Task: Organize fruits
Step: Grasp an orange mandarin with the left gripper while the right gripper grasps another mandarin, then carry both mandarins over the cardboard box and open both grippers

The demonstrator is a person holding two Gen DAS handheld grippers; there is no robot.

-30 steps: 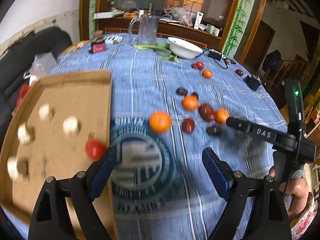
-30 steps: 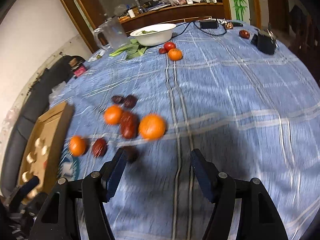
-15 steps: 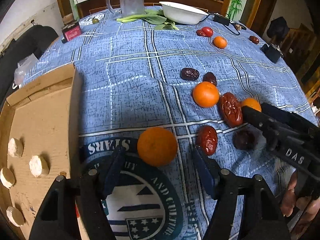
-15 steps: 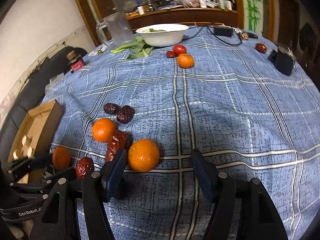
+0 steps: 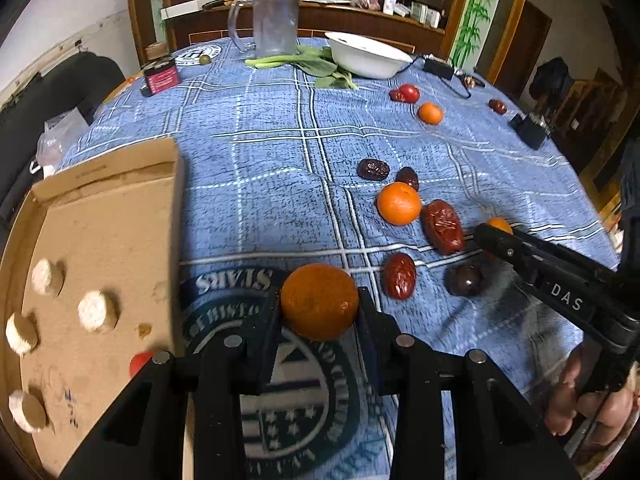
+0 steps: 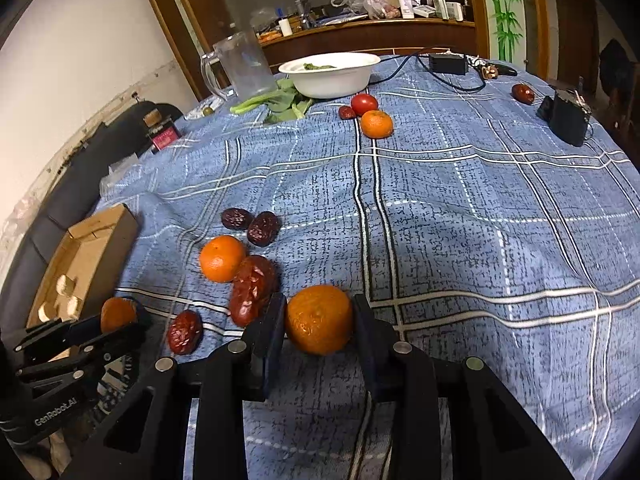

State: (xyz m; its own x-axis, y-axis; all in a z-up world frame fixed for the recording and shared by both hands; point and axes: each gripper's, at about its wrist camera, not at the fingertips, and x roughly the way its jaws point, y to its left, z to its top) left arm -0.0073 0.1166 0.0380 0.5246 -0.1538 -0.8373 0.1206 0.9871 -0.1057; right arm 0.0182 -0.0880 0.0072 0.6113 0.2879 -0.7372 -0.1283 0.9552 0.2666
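Observation:
My left gripper (image 5: 319, 312) is shut on an orange (image 5: 319, 301) low over the blue tablecloth, next to the cardboard box (image 5: 100, 240). My right gripper (image 6: 319, 322) is shut on another orange (image 6: 319, 319). A third orange (image 5: 399, 203) lies among red and dark dates (image 5: 443, 225). A small orange (image 5: 431, 113) and a tomato (image 5: 409, 92) lie farther back. In the right wrist view the left gripper (image 6: 120, 322) shows at lower left with its orange (image 6: 116, 314).
The box holds several white round pieces (image 5: 93, 311) and a red tomato (image 5: 139, 362). A white bowl (image 5: 366, 55), greens (image 5: 316, 65), a clear jug (image 5: 276, 20), a red jar (image 5: 161, 77) and a black device (image 5: 530, 130) stand at the table's far side.
Both grippers have closed onto an orange each; half a second ago both stood open around their oranges. The left gripper came away from the box toward the fruit.

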